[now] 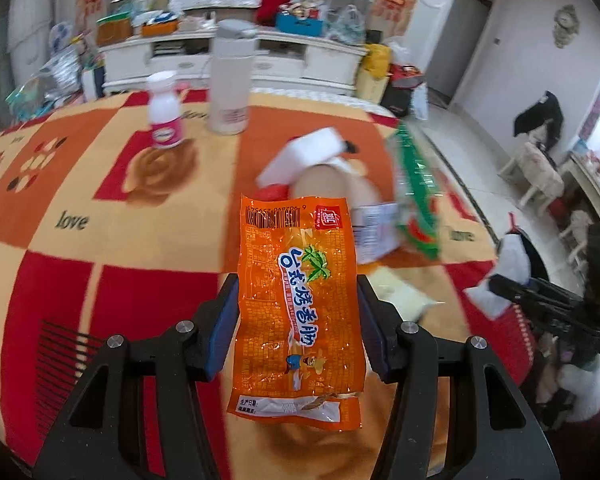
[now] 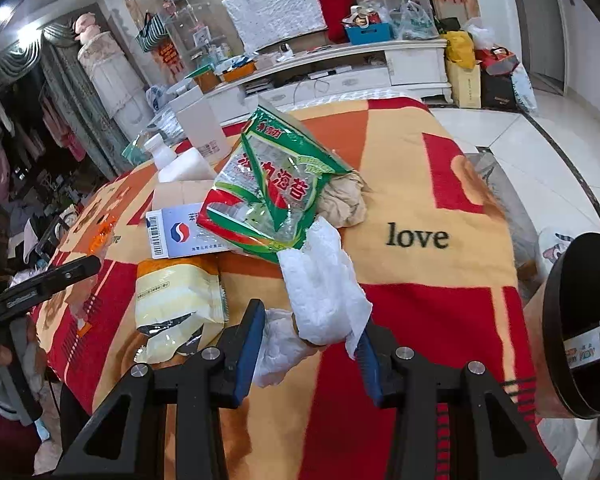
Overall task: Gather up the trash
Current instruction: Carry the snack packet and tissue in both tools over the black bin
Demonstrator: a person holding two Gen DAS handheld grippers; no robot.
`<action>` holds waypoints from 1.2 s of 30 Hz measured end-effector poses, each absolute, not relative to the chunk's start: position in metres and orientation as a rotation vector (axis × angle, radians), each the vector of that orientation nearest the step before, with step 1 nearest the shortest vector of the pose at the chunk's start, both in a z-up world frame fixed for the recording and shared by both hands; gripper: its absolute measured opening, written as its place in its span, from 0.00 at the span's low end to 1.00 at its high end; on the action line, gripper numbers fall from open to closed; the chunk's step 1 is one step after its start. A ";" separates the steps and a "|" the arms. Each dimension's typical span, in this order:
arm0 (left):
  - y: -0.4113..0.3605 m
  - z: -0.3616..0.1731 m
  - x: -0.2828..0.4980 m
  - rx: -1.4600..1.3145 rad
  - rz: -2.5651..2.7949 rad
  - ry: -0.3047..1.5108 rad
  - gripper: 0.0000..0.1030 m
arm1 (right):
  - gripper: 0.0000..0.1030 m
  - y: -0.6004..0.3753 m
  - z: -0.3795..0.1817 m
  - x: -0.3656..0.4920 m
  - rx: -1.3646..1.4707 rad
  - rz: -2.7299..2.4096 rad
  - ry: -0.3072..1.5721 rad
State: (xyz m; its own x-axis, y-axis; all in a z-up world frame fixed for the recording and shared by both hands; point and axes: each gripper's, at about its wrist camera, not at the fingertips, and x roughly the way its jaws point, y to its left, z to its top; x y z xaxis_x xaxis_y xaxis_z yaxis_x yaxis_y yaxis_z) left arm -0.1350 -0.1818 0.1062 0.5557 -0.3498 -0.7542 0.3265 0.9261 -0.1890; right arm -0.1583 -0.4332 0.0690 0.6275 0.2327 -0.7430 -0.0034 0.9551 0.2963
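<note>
Left wrist view: a table under a red, orange and cream checked blanket (image 1: 100, 184) printed "love" fills the lower frame, with a white cabinet (image 1: 284, 56) piled with boxes and bags at 12 o'clock and a tiled floor (image 1: 480, 160) opening at 2 o'clock. The blanket's far edge curves from 9 to 3 o'clock; open cloth lies at 9 o'clock. The left gripper (image 1: 298, 316) clenches an orange sausage wrapper (image 1: 298, 304), its blue pads pressed on both long edges. At 11 o'clock stand a pink-labelled bottle (image 1: 164, 112) and a tall white flask (image 1: 230, 80), both capped. A blurred heap of trash sits at 1 o'clock, with a green snack bag (image 1: 416, 196) tilted on it. The right gripper's body shows at 4 o'clock.

Right wrist view: the right gripper (image 2: 310, 344) grasps a crumpled white tissue (image 2: 324, 288) above the blanket. Just beyond, at 12 o'clock, the green snack bag (image 2: 276, 192) lies on a white card box (image 2: 176, 232) and touches a beige wad (image 2: 346, 196). A torn yellow pouch (image 2: 176, 300) lies at 10 o'clock. A black bin (image 2: 580, 328) stands at 3 o'clock beside the table edge, its contents unclear.
</note>
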 end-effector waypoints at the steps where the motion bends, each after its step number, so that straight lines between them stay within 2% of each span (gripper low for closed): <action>1: -0.189 0.109 -0.137 -0.023 -0.413 0.892 0.52 | 0.41 -0.435 0.069 -0.160 0.278 0.135 0.884; 12: -0.266 0.121 -0.144 0.049 -0.520 0.882 0.52 | 0.41 -0.470 0.072 -0.175 0.298 0.082 0.874; 36: -0.432 0.105 -0.154 0.157 -0.760 0.907 0.52 | 0.41 -0.591 0.073 -0.220 0.348 -0.165 0.874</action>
State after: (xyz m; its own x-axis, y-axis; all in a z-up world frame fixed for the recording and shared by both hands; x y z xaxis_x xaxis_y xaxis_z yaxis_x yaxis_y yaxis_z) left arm -0.1537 -0.4318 0.1051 0.3791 -0.5290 -0.7592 0.6550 0.7330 -0.1836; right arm -0.2196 -0.5907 0.0734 0.6339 -0.0008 -0.7734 0.2821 0.9313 0.2303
